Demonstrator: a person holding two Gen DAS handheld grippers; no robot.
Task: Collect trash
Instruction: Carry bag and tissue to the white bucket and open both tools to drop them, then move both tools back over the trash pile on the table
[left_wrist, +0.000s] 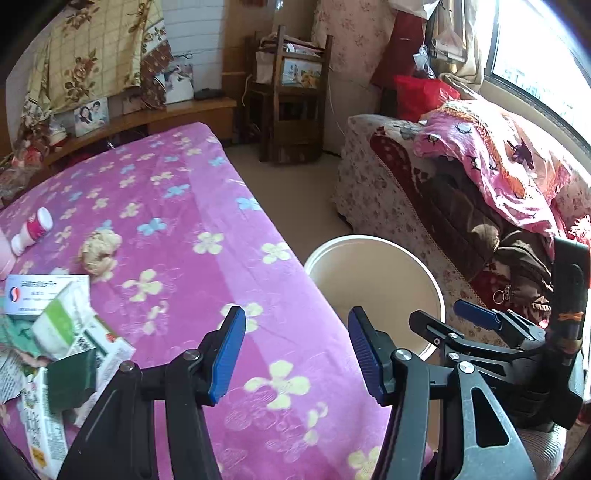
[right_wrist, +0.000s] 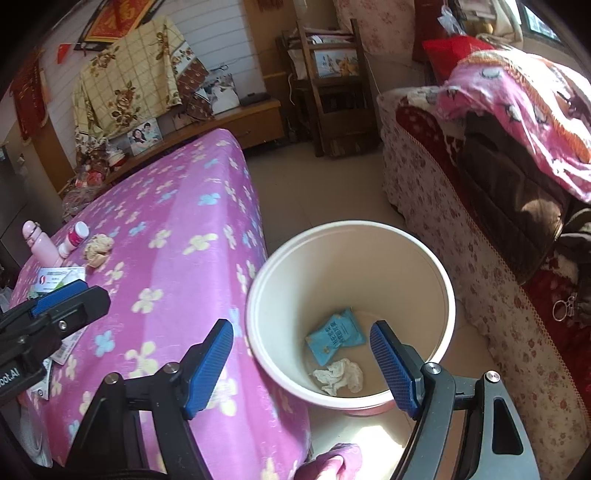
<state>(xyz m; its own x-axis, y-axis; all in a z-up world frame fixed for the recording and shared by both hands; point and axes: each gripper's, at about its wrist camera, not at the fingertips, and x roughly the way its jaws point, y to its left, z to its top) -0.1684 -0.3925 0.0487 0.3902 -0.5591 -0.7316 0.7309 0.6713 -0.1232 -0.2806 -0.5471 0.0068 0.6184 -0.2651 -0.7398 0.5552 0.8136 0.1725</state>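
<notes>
Our left gripper (left_wrist: 295, 350): fingers wide, empty.
Our right gripper (right_wrist: 301, 363): fingers wide, empty.
Bucket (right_wrist: 436, 266): blue packet (right_wrist: 334, 334) and tissue (right_wrist: 340, 374) inside, tissue at 6 o'clock.

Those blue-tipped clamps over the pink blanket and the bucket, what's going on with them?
A person holds a two-finger gripper in each hand and is clearing trash into the white bucket on the floor beside the pink blanket. Right now both the left gripper and the right gripper are open and empty. A blue packet and a crumpled tissue already lie in the bucket. On the blanket remain a pile of boxes and papers, a crumpled wad and a small bottle.
</notes>
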